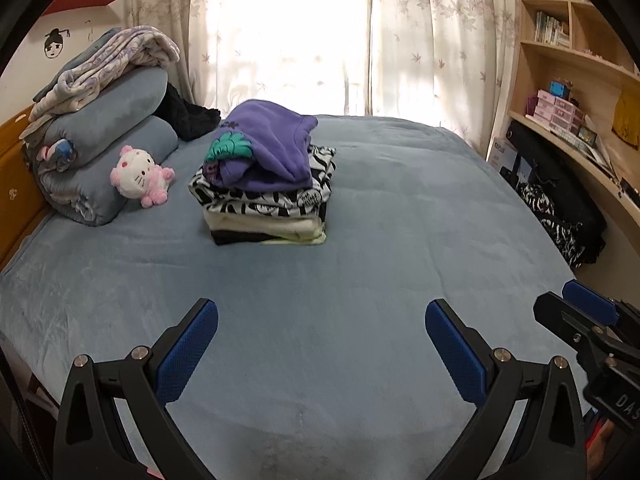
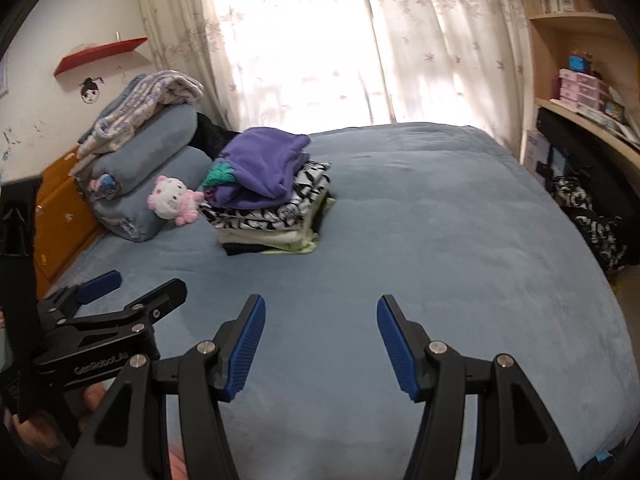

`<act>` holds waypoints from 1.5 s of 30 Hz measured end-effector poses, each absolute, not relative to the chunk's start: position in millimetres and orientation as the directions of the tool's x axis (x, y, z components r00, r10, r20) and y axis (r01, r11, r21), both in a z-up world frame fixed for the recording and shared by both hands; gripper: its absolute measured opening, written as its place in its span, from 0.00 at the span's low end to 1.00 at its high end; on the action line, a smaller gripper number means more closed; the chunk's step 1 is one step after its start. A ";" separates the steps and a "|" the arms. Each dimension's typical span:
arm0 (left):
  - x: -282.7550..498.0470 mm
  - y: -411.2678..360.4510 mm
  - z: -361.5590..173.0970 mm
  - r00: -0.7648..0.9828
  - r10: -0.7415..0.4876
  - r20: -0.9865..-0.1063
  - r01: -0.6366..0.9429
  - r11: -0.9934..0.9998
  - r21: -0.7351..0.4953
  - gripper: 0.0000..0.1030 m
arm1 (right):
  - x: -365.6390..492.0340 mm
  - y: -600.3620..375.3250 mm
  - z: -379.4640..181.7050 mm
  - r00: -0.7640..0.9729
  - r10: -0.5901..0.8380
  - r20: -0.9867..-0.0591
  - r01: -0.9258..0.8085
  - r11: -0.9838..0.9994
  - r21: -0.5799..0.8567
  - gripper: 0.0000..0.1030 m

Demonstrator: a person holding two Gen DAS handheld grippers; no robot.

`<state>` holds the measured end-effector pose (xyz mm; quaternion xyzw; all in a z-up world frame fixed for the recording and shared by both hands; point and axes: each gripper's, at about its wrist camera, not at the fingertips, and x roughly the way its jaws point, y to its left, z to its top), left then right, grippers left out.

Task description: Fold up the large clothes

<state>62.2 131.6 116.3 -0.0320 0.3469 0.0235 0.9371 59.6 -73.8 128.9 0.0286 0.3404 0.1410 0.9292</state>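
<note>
- Left wrist view: left claw (image 1: pixel 321 350) spread apart, empty, over the bed (image 1: pixel 400 220). The pile of clothes (image 1: pixel 266 182) sits mid-bed, purple sweater (image 1: pixel 272 152) on top: soft, floppy, probably light.
- Right wrist view: right claw (image 2: pixel 321 340) also apart, empty. I'd pinch the sweater's hem corners.

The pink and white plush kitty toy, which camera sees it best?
The left wrist view. There the pink and white plush kitty toy is sharp, with its whole body showing as it leans on the rolled blue-grey bedding. The right wrist view shows it blurrier, turned more sideways, close beside the clothes stack.
</note>
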 end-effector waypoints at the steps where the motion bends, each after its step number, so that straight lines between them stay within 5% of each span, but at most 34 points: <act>1: 61.2 129.8 113.6 0.757 0.022 -0.653 -0.066 0.997 -0.043 1.00 | 57.2 -74.8 125.2 0.734 0.262 -0.626 -0.229 0.964 0.135 0.57; 45: 45.9 93.8 49.1 0.654 0.067 -0.754 -0.092 0.996 0.008 1.00 | 46.5 -87.5 51.9 0.634 0.229 -0.739 -0.189 0.972 0.138 0.57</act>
